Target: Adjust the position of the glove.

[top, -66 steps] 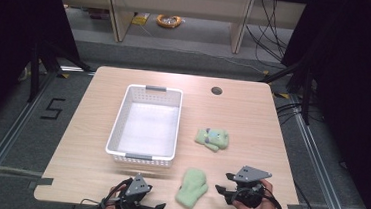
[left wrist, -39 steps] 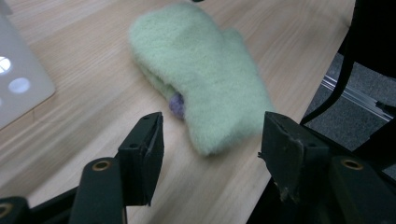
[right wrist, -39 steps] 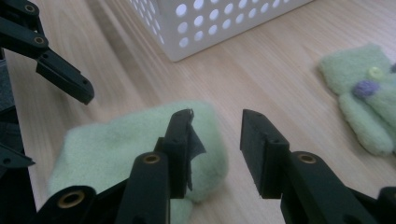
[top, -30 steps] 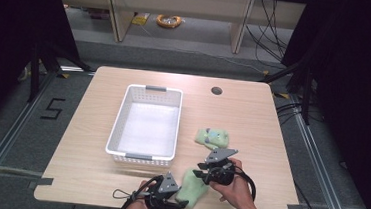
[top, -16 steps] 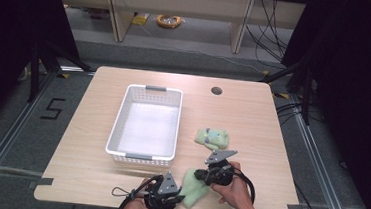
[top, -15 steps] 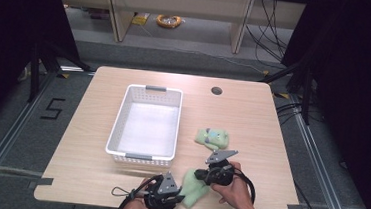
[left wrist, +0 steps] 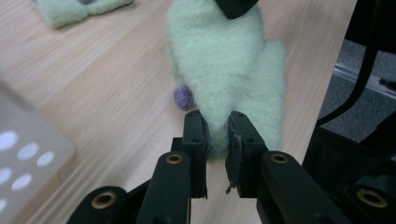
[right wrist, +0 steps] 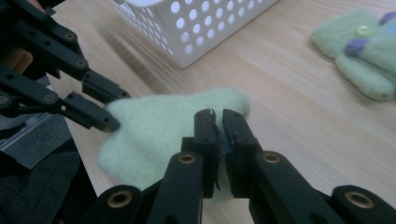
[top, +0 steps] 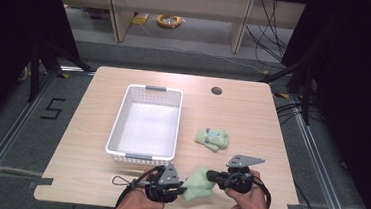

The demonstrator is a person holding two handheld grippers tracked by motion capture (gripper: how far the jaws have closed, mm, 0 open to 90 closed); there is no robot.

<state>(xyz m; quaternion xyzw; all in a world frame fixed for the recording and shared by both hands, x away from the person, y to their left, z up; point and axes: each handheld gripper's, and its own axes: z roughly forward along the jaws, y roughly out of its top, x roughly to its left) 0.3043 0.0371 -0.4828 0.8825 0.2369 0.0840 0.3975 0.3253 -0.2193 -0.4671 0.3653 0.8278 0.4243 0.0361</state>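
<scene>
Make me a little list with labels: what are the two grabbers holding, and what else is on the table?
left gripper: shut on one end of the near mitten
right gripper: shut on the other end of the same mitten
near mitten: pale green, fuzzy, at the table's near edge between both grippers
other mitten: pale green with purple bits, lying free, right of the basket
basket: white, holes in its walls, nothing inside
table: light wood, round hole near the far edge
</scene>
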